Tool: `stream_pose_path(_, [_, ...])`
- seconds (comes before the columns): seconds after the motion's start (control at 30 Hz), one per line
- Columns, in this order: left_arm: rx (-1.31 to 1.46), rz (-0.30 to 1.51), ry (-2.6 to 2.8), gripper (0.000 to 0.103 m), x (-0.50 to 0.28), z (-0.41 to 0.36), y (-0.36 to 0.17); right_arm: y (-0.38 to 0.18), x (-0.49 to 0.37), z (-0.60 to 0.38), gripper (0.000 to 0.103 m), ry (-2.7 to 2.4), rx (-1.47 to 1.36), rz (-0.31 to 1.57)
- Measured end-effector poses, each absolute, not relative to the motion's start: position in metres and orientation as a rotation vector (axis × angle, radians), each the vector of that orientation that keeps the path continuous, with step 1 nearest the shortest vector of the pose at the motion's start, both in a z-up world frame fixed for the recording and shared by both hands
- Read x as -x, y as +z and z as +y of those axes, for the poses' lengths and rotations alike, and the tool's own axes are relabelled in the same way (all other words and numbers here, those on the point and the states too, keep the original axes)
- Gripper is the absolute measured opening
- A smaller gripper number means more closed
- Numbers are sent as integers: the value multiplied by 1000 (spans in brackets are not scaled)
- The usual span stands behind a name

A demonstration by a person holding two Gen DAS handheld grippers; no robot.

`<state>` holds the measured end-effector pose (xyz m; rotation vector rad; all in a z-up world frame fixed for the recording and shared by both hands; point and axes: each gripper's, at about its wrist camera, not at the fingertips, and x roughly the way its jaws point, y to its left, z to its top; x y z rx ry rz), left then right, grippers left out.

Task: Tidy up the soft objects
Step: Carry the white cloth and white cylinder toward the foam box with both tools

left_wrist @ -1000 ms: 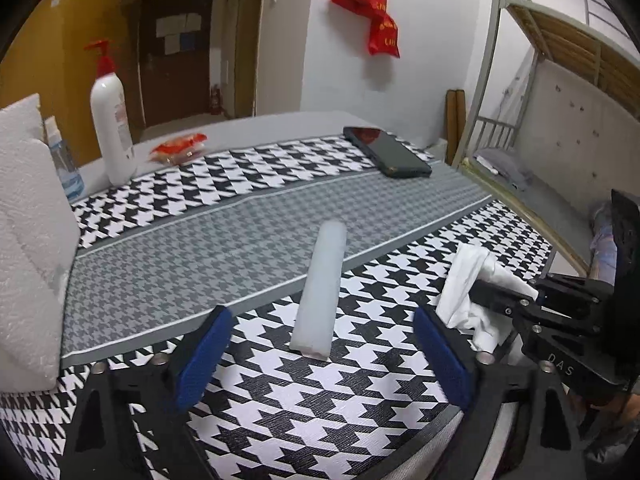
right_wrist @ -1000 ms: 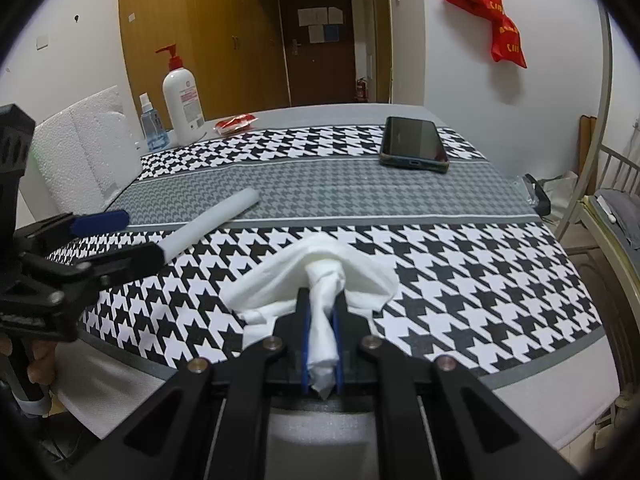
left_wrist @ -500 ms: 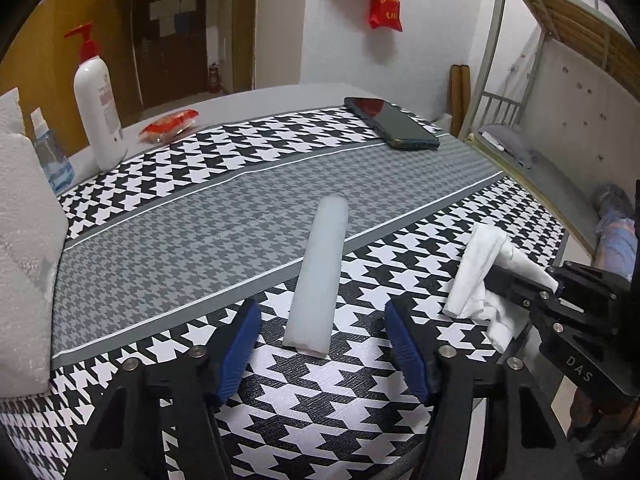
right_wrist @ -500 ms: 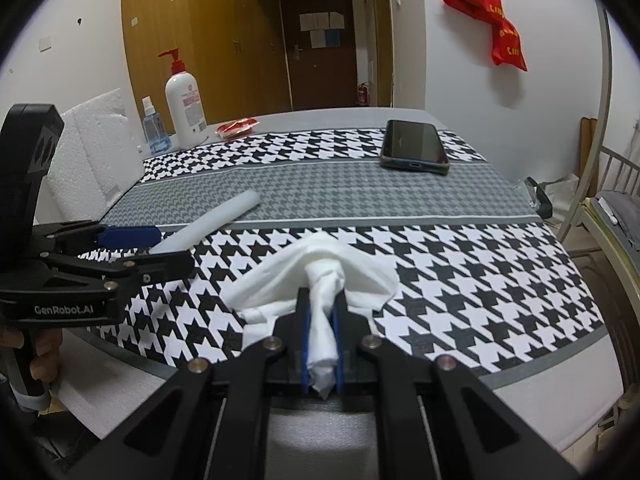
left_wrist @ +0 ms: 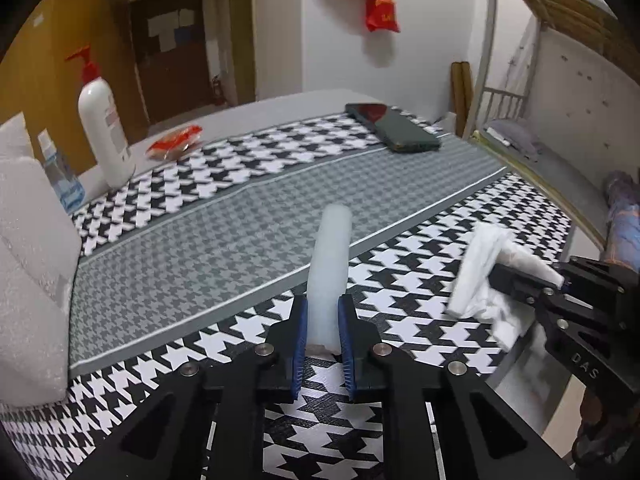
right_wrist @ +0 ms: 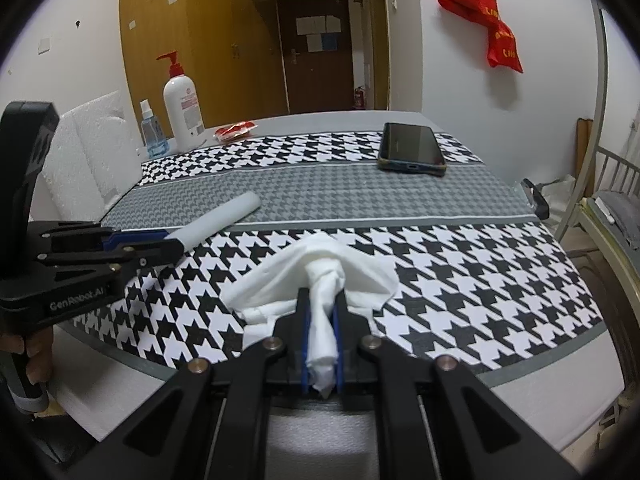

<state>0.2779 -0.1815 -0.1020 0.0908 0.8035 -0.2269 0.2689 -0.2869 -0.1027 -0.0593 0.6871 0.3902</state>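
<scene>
At the far left edge of the bench (left_wrist: 400, 184), a small clear spray bottle (left_wrist: 60, 172) holding what looks like blue-tinted liquid is standing just beside a tall white pump bottle (left_wrist: 106, 132) with a red pump; the pump bottle is opaque, so its contents cannot be told. A white foam block (left_wrist: 32, 256) is leaning at the left side, in front of the bottles. Right of the pump bottle, a red snack packet (left_wrist: 174, 142) is lying on the bare grey top, just beyond the houndstooth cloth (left_wrist: 248, 236).

The left tool (left_wrist: 323, 330) is gripping the near end of the white foam roll (left_wrist: 330, 264), its blue pads (left_wrist: 299, 344) pressing in on both sides. The roll is pointing away from the tool across the black-and-white band onto the grey centre stripe; whether it is resting on the cloth or raised slightly is hard to judge from these views.

Farther right, the right tool (right_wrist: 320, 344) is clamping a bunched white tissue (right_wrist: 320, 276) between its closed fingers, and the loose part is fanning out on the cloth just ahead of the tips, near the bench's front edge. The tissue is lying well apart from the roll. A dark phone (right_wrist: 412, 152) is lying flat at the far right of the cloth.
</scene>
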Motion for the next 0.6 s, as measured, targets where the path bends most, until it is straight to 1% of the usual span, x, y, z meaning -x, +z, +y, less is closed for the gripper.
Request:
stream_pose_path(0.17, [-87, 749, -229, 17, -267, -178, -88, -96, -265, -286, 12, 403, 54, 675])
stream_pose_path(0.6, [-56, 686, -215, 17, -253, -160, -66, -69, -256, -285, 12, 405, 47, 618])
